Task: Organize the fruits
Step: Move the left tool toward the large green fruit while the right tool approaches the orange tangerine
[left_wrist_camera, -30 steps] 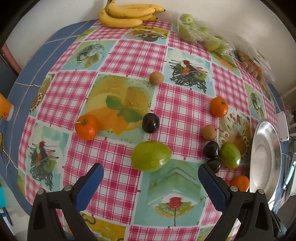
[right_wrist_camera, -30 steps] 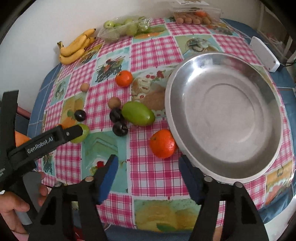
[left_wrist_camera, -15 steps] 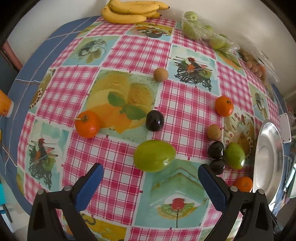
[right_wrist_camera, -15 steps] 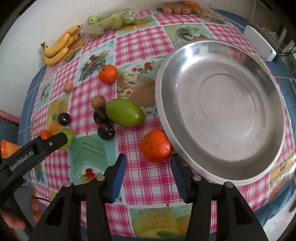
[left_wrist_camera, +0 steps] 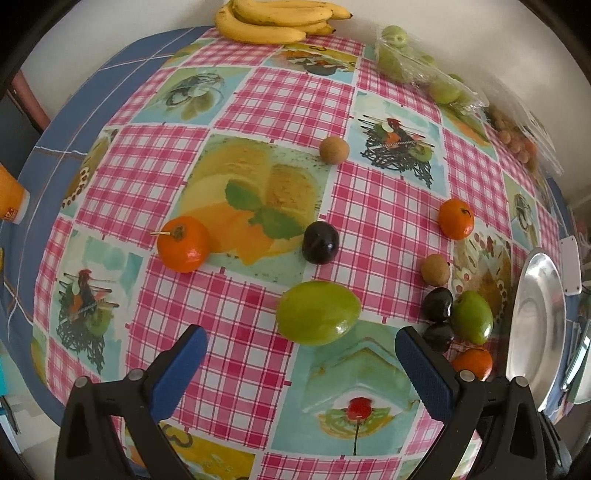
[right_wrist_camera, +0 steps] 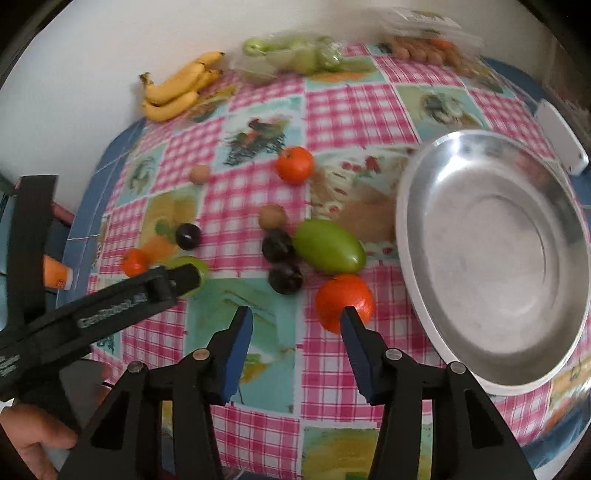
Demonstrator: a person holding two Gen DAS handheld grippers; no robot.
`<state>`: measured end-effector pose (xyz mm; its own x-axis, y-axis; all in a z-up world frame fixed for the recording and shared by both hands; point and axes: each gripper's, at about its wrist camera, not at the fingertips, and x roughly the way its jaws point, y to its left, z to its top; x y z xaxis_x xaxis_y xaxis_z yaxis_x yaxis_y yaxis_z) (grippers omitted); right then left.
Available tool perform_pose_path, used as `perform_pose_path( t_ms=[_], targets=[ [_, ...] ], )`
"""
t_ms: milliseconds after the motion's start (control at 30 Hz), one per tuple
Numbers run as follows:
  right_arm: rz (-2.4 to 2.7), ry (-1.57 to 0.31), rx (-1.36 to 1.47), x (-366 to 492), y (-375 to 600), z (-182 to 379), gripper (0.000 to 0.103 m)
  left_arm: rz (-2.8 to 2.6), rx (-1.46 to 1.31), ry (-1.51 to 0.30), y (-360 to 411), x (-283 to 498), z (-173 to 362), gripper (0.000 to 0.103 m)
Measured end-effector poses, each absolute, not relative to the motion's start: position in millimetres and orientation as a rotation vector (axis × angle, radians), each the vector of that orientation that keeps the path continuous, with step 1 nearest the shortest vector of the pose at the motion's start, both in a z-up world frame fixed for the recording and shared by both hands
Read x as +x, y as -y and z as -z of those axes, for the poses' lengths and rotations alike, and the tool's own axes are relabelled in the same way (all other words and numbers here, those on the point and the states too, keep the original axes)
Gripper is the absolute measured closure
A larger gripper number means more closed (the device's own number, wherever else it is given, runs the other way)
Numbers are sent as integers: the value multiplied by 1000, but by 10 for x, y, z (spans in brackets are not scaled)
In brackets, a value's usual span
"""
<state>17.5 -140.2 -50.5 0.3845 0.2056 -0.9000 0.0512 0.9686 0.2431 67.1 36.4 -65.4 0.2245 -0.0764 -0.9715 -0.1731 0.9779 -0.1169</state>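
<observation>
Fruit sorting is barely started: the steel plate (right_wrist_camera: pixel 491 258) by the tabletop's right edge holds nothing. Right gripper (right_wrist_camera: pixel 297 328) hangs above the cloth with jaws part open and nothing between them; the nearest tangerine (right_wrist_camera: pixel 343 301) sits just beyond its right fingertip, off to the side, right next to the plate rim. My read: that tangerine is the first pick. Next move calls for shifting right to straddle it, dropping, closing, then a short hop over the rim. Left gripper (left_wrist_camera: pixel 301 362) has jaws wide and holds nothing, hovering over the big green fruit (left_wrist_camera: pixel 318 312) mid-table, which lies just ahead of the jaw gap, not in it. Loose fruit elsewhere: a tangerine with stem (left_wrist_camera: pixel 183 243) toward the left edge, a dark plum (left_wrist_camera: pixel 320 242) in the middle, a brown round fruit (left_wrist_camera: pixel 334 148) further back, another tangerine (left_wrist_camera: pixel 456 218) and a second brown one (left_wrist_camera: pixel 436 269) toward the right. A tight cluster of two dark plums (right_wrist_camera: pixel 280 260) and a second green fruit (right_wrist_camera: pixel 328 250) sits just behind the target tangerine; easy to knock on approach. Bananas (left_wrist_camera: pixel 273 18) and bagged fruit (left_wrist_camera: pixel 417 66) line the back edge by the wall, clear of the work. A white box (right_wrist_camera: pixel 561 136) lies by the plate's far side.
</observation>
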Motion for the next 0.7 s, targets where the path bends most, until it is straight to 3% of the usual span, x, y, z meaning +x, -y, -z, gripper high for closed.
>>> perform_pose_path(
  t_ms=[333,700],
  targets=[
    [0,-1212,215,268,1541,649,52,-73,-229,-1362,-385,688,717,2],
    [13,-1259,186,339,1500,800,52,-55,-225,-1366,-320,790,812,11]
  ],
)
